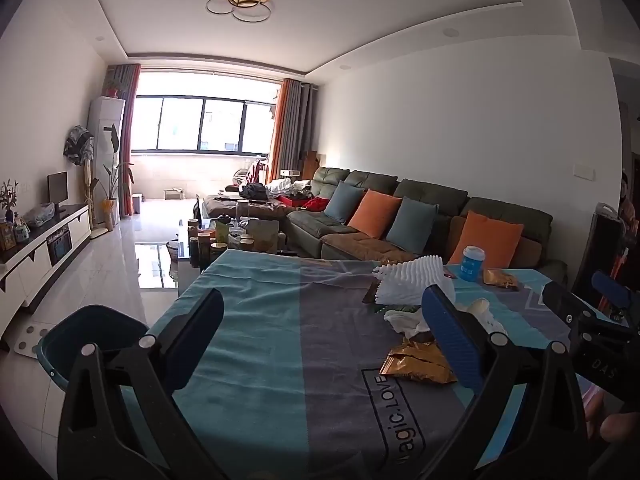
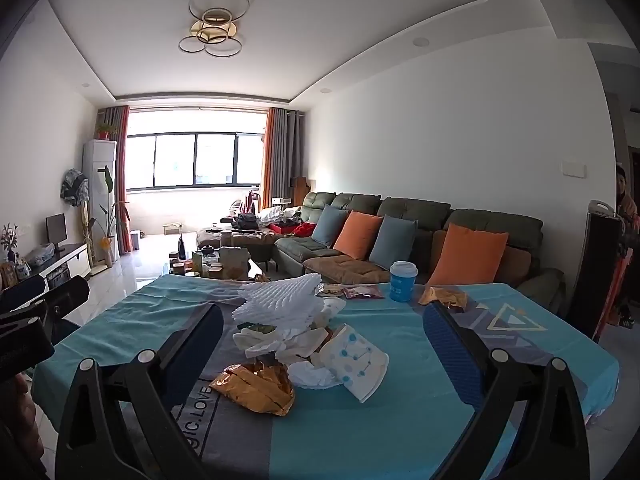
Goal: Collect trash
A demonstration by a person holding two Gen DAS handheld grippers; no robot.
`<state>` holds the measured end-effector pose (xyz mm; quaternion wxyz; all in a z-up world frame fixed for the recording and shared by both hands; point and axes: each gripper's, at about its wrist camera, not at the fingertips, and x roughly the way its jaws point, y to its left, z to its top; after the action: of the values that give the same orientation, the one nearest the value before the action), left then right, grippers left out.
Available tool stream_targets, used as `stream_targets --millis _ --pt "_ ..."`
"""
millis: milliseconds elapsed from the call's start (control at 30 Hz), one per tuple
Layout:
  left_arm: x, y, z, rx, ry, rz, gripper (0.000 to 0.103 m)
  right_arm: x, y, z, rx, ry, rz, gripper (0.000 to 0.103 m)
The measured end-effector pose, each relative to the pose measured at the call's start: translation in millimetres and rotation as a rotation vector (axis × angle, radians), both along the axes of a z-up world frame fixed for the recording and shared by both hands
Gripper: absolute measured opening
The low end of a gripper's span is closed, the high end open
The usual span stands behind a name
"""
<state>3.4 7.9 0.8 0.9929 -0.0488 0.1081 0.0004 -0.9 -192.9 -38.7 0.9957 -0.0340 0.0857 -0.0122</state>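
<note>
Both grippers, left (image 1: 322, 340) and right (image 2: 323, 344), gape empty. Gold wrapper (image 2: 256, 387) nearest the "Magic.LOVE" print: pinch its crumpled ridge, lift straight.

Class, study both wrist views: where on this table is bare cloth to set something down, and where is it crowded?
Bare: the tablecloth between the left gripper and the far edge. Crowded: the middle, with white foam netting, a crumpled paper cup and a gold wrapper; behind, a blue cup.
</note>
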Motion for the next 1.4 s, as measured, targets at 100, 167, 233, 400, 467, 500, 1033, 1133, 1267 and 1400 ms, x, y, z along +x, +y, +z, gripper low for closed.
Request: stream_targets --millis 100,167,233,400,467,500,1033,1133,1267,1400 --pt "-1 -1 1 -0.002 -0.005 -0.004 0.098 0 0 1 0.002 -0.002 -0.003 0.097" --pt "0 -3 2 -0.003 -0.005 -0.007 0.098 0 0 1 0.002 -0.002 -0.005 0.097" --pt "0 -4 3 -0.007 -0.006 -0.009 0.098 0 0 1 0.002 -0.003 -0.006 0.097" --pt "-1 1 -1 -0.011 -0.006 -0.012 0.098 -1 -1 2 0.003 -0.006 -0.009 0.097" --pt "-1 0 -1 -0.012 -0.006 -0.011 0.098 -1 -1 1 0.004 -0.007 -0.009 0.097" --pt "-1 0 -1 -0.013 -0.007 -0.011 0.098 0 0 1 0.004 -0.006 -0.009 0.097" --pt "9 1 -1 -0.011 0.015 -0.018 0.098 4 -4 0 0.010 0.013 -0.026 0.097" --pt "14 0 0 -0.005 0.023 -0.016 0.098 9 -8 -1 0.016 0.022 -0.035 0.097" --pt "23 1 -2 0.006 0.037 -0.013 0.098 20 -12 -6 0.017 0.041 -0.042 0.097" --pt "42 -1 -2 0.016 0.074 -0.027 0.098 38 -18 -11 0.018 0.089 -0.042 0.097"
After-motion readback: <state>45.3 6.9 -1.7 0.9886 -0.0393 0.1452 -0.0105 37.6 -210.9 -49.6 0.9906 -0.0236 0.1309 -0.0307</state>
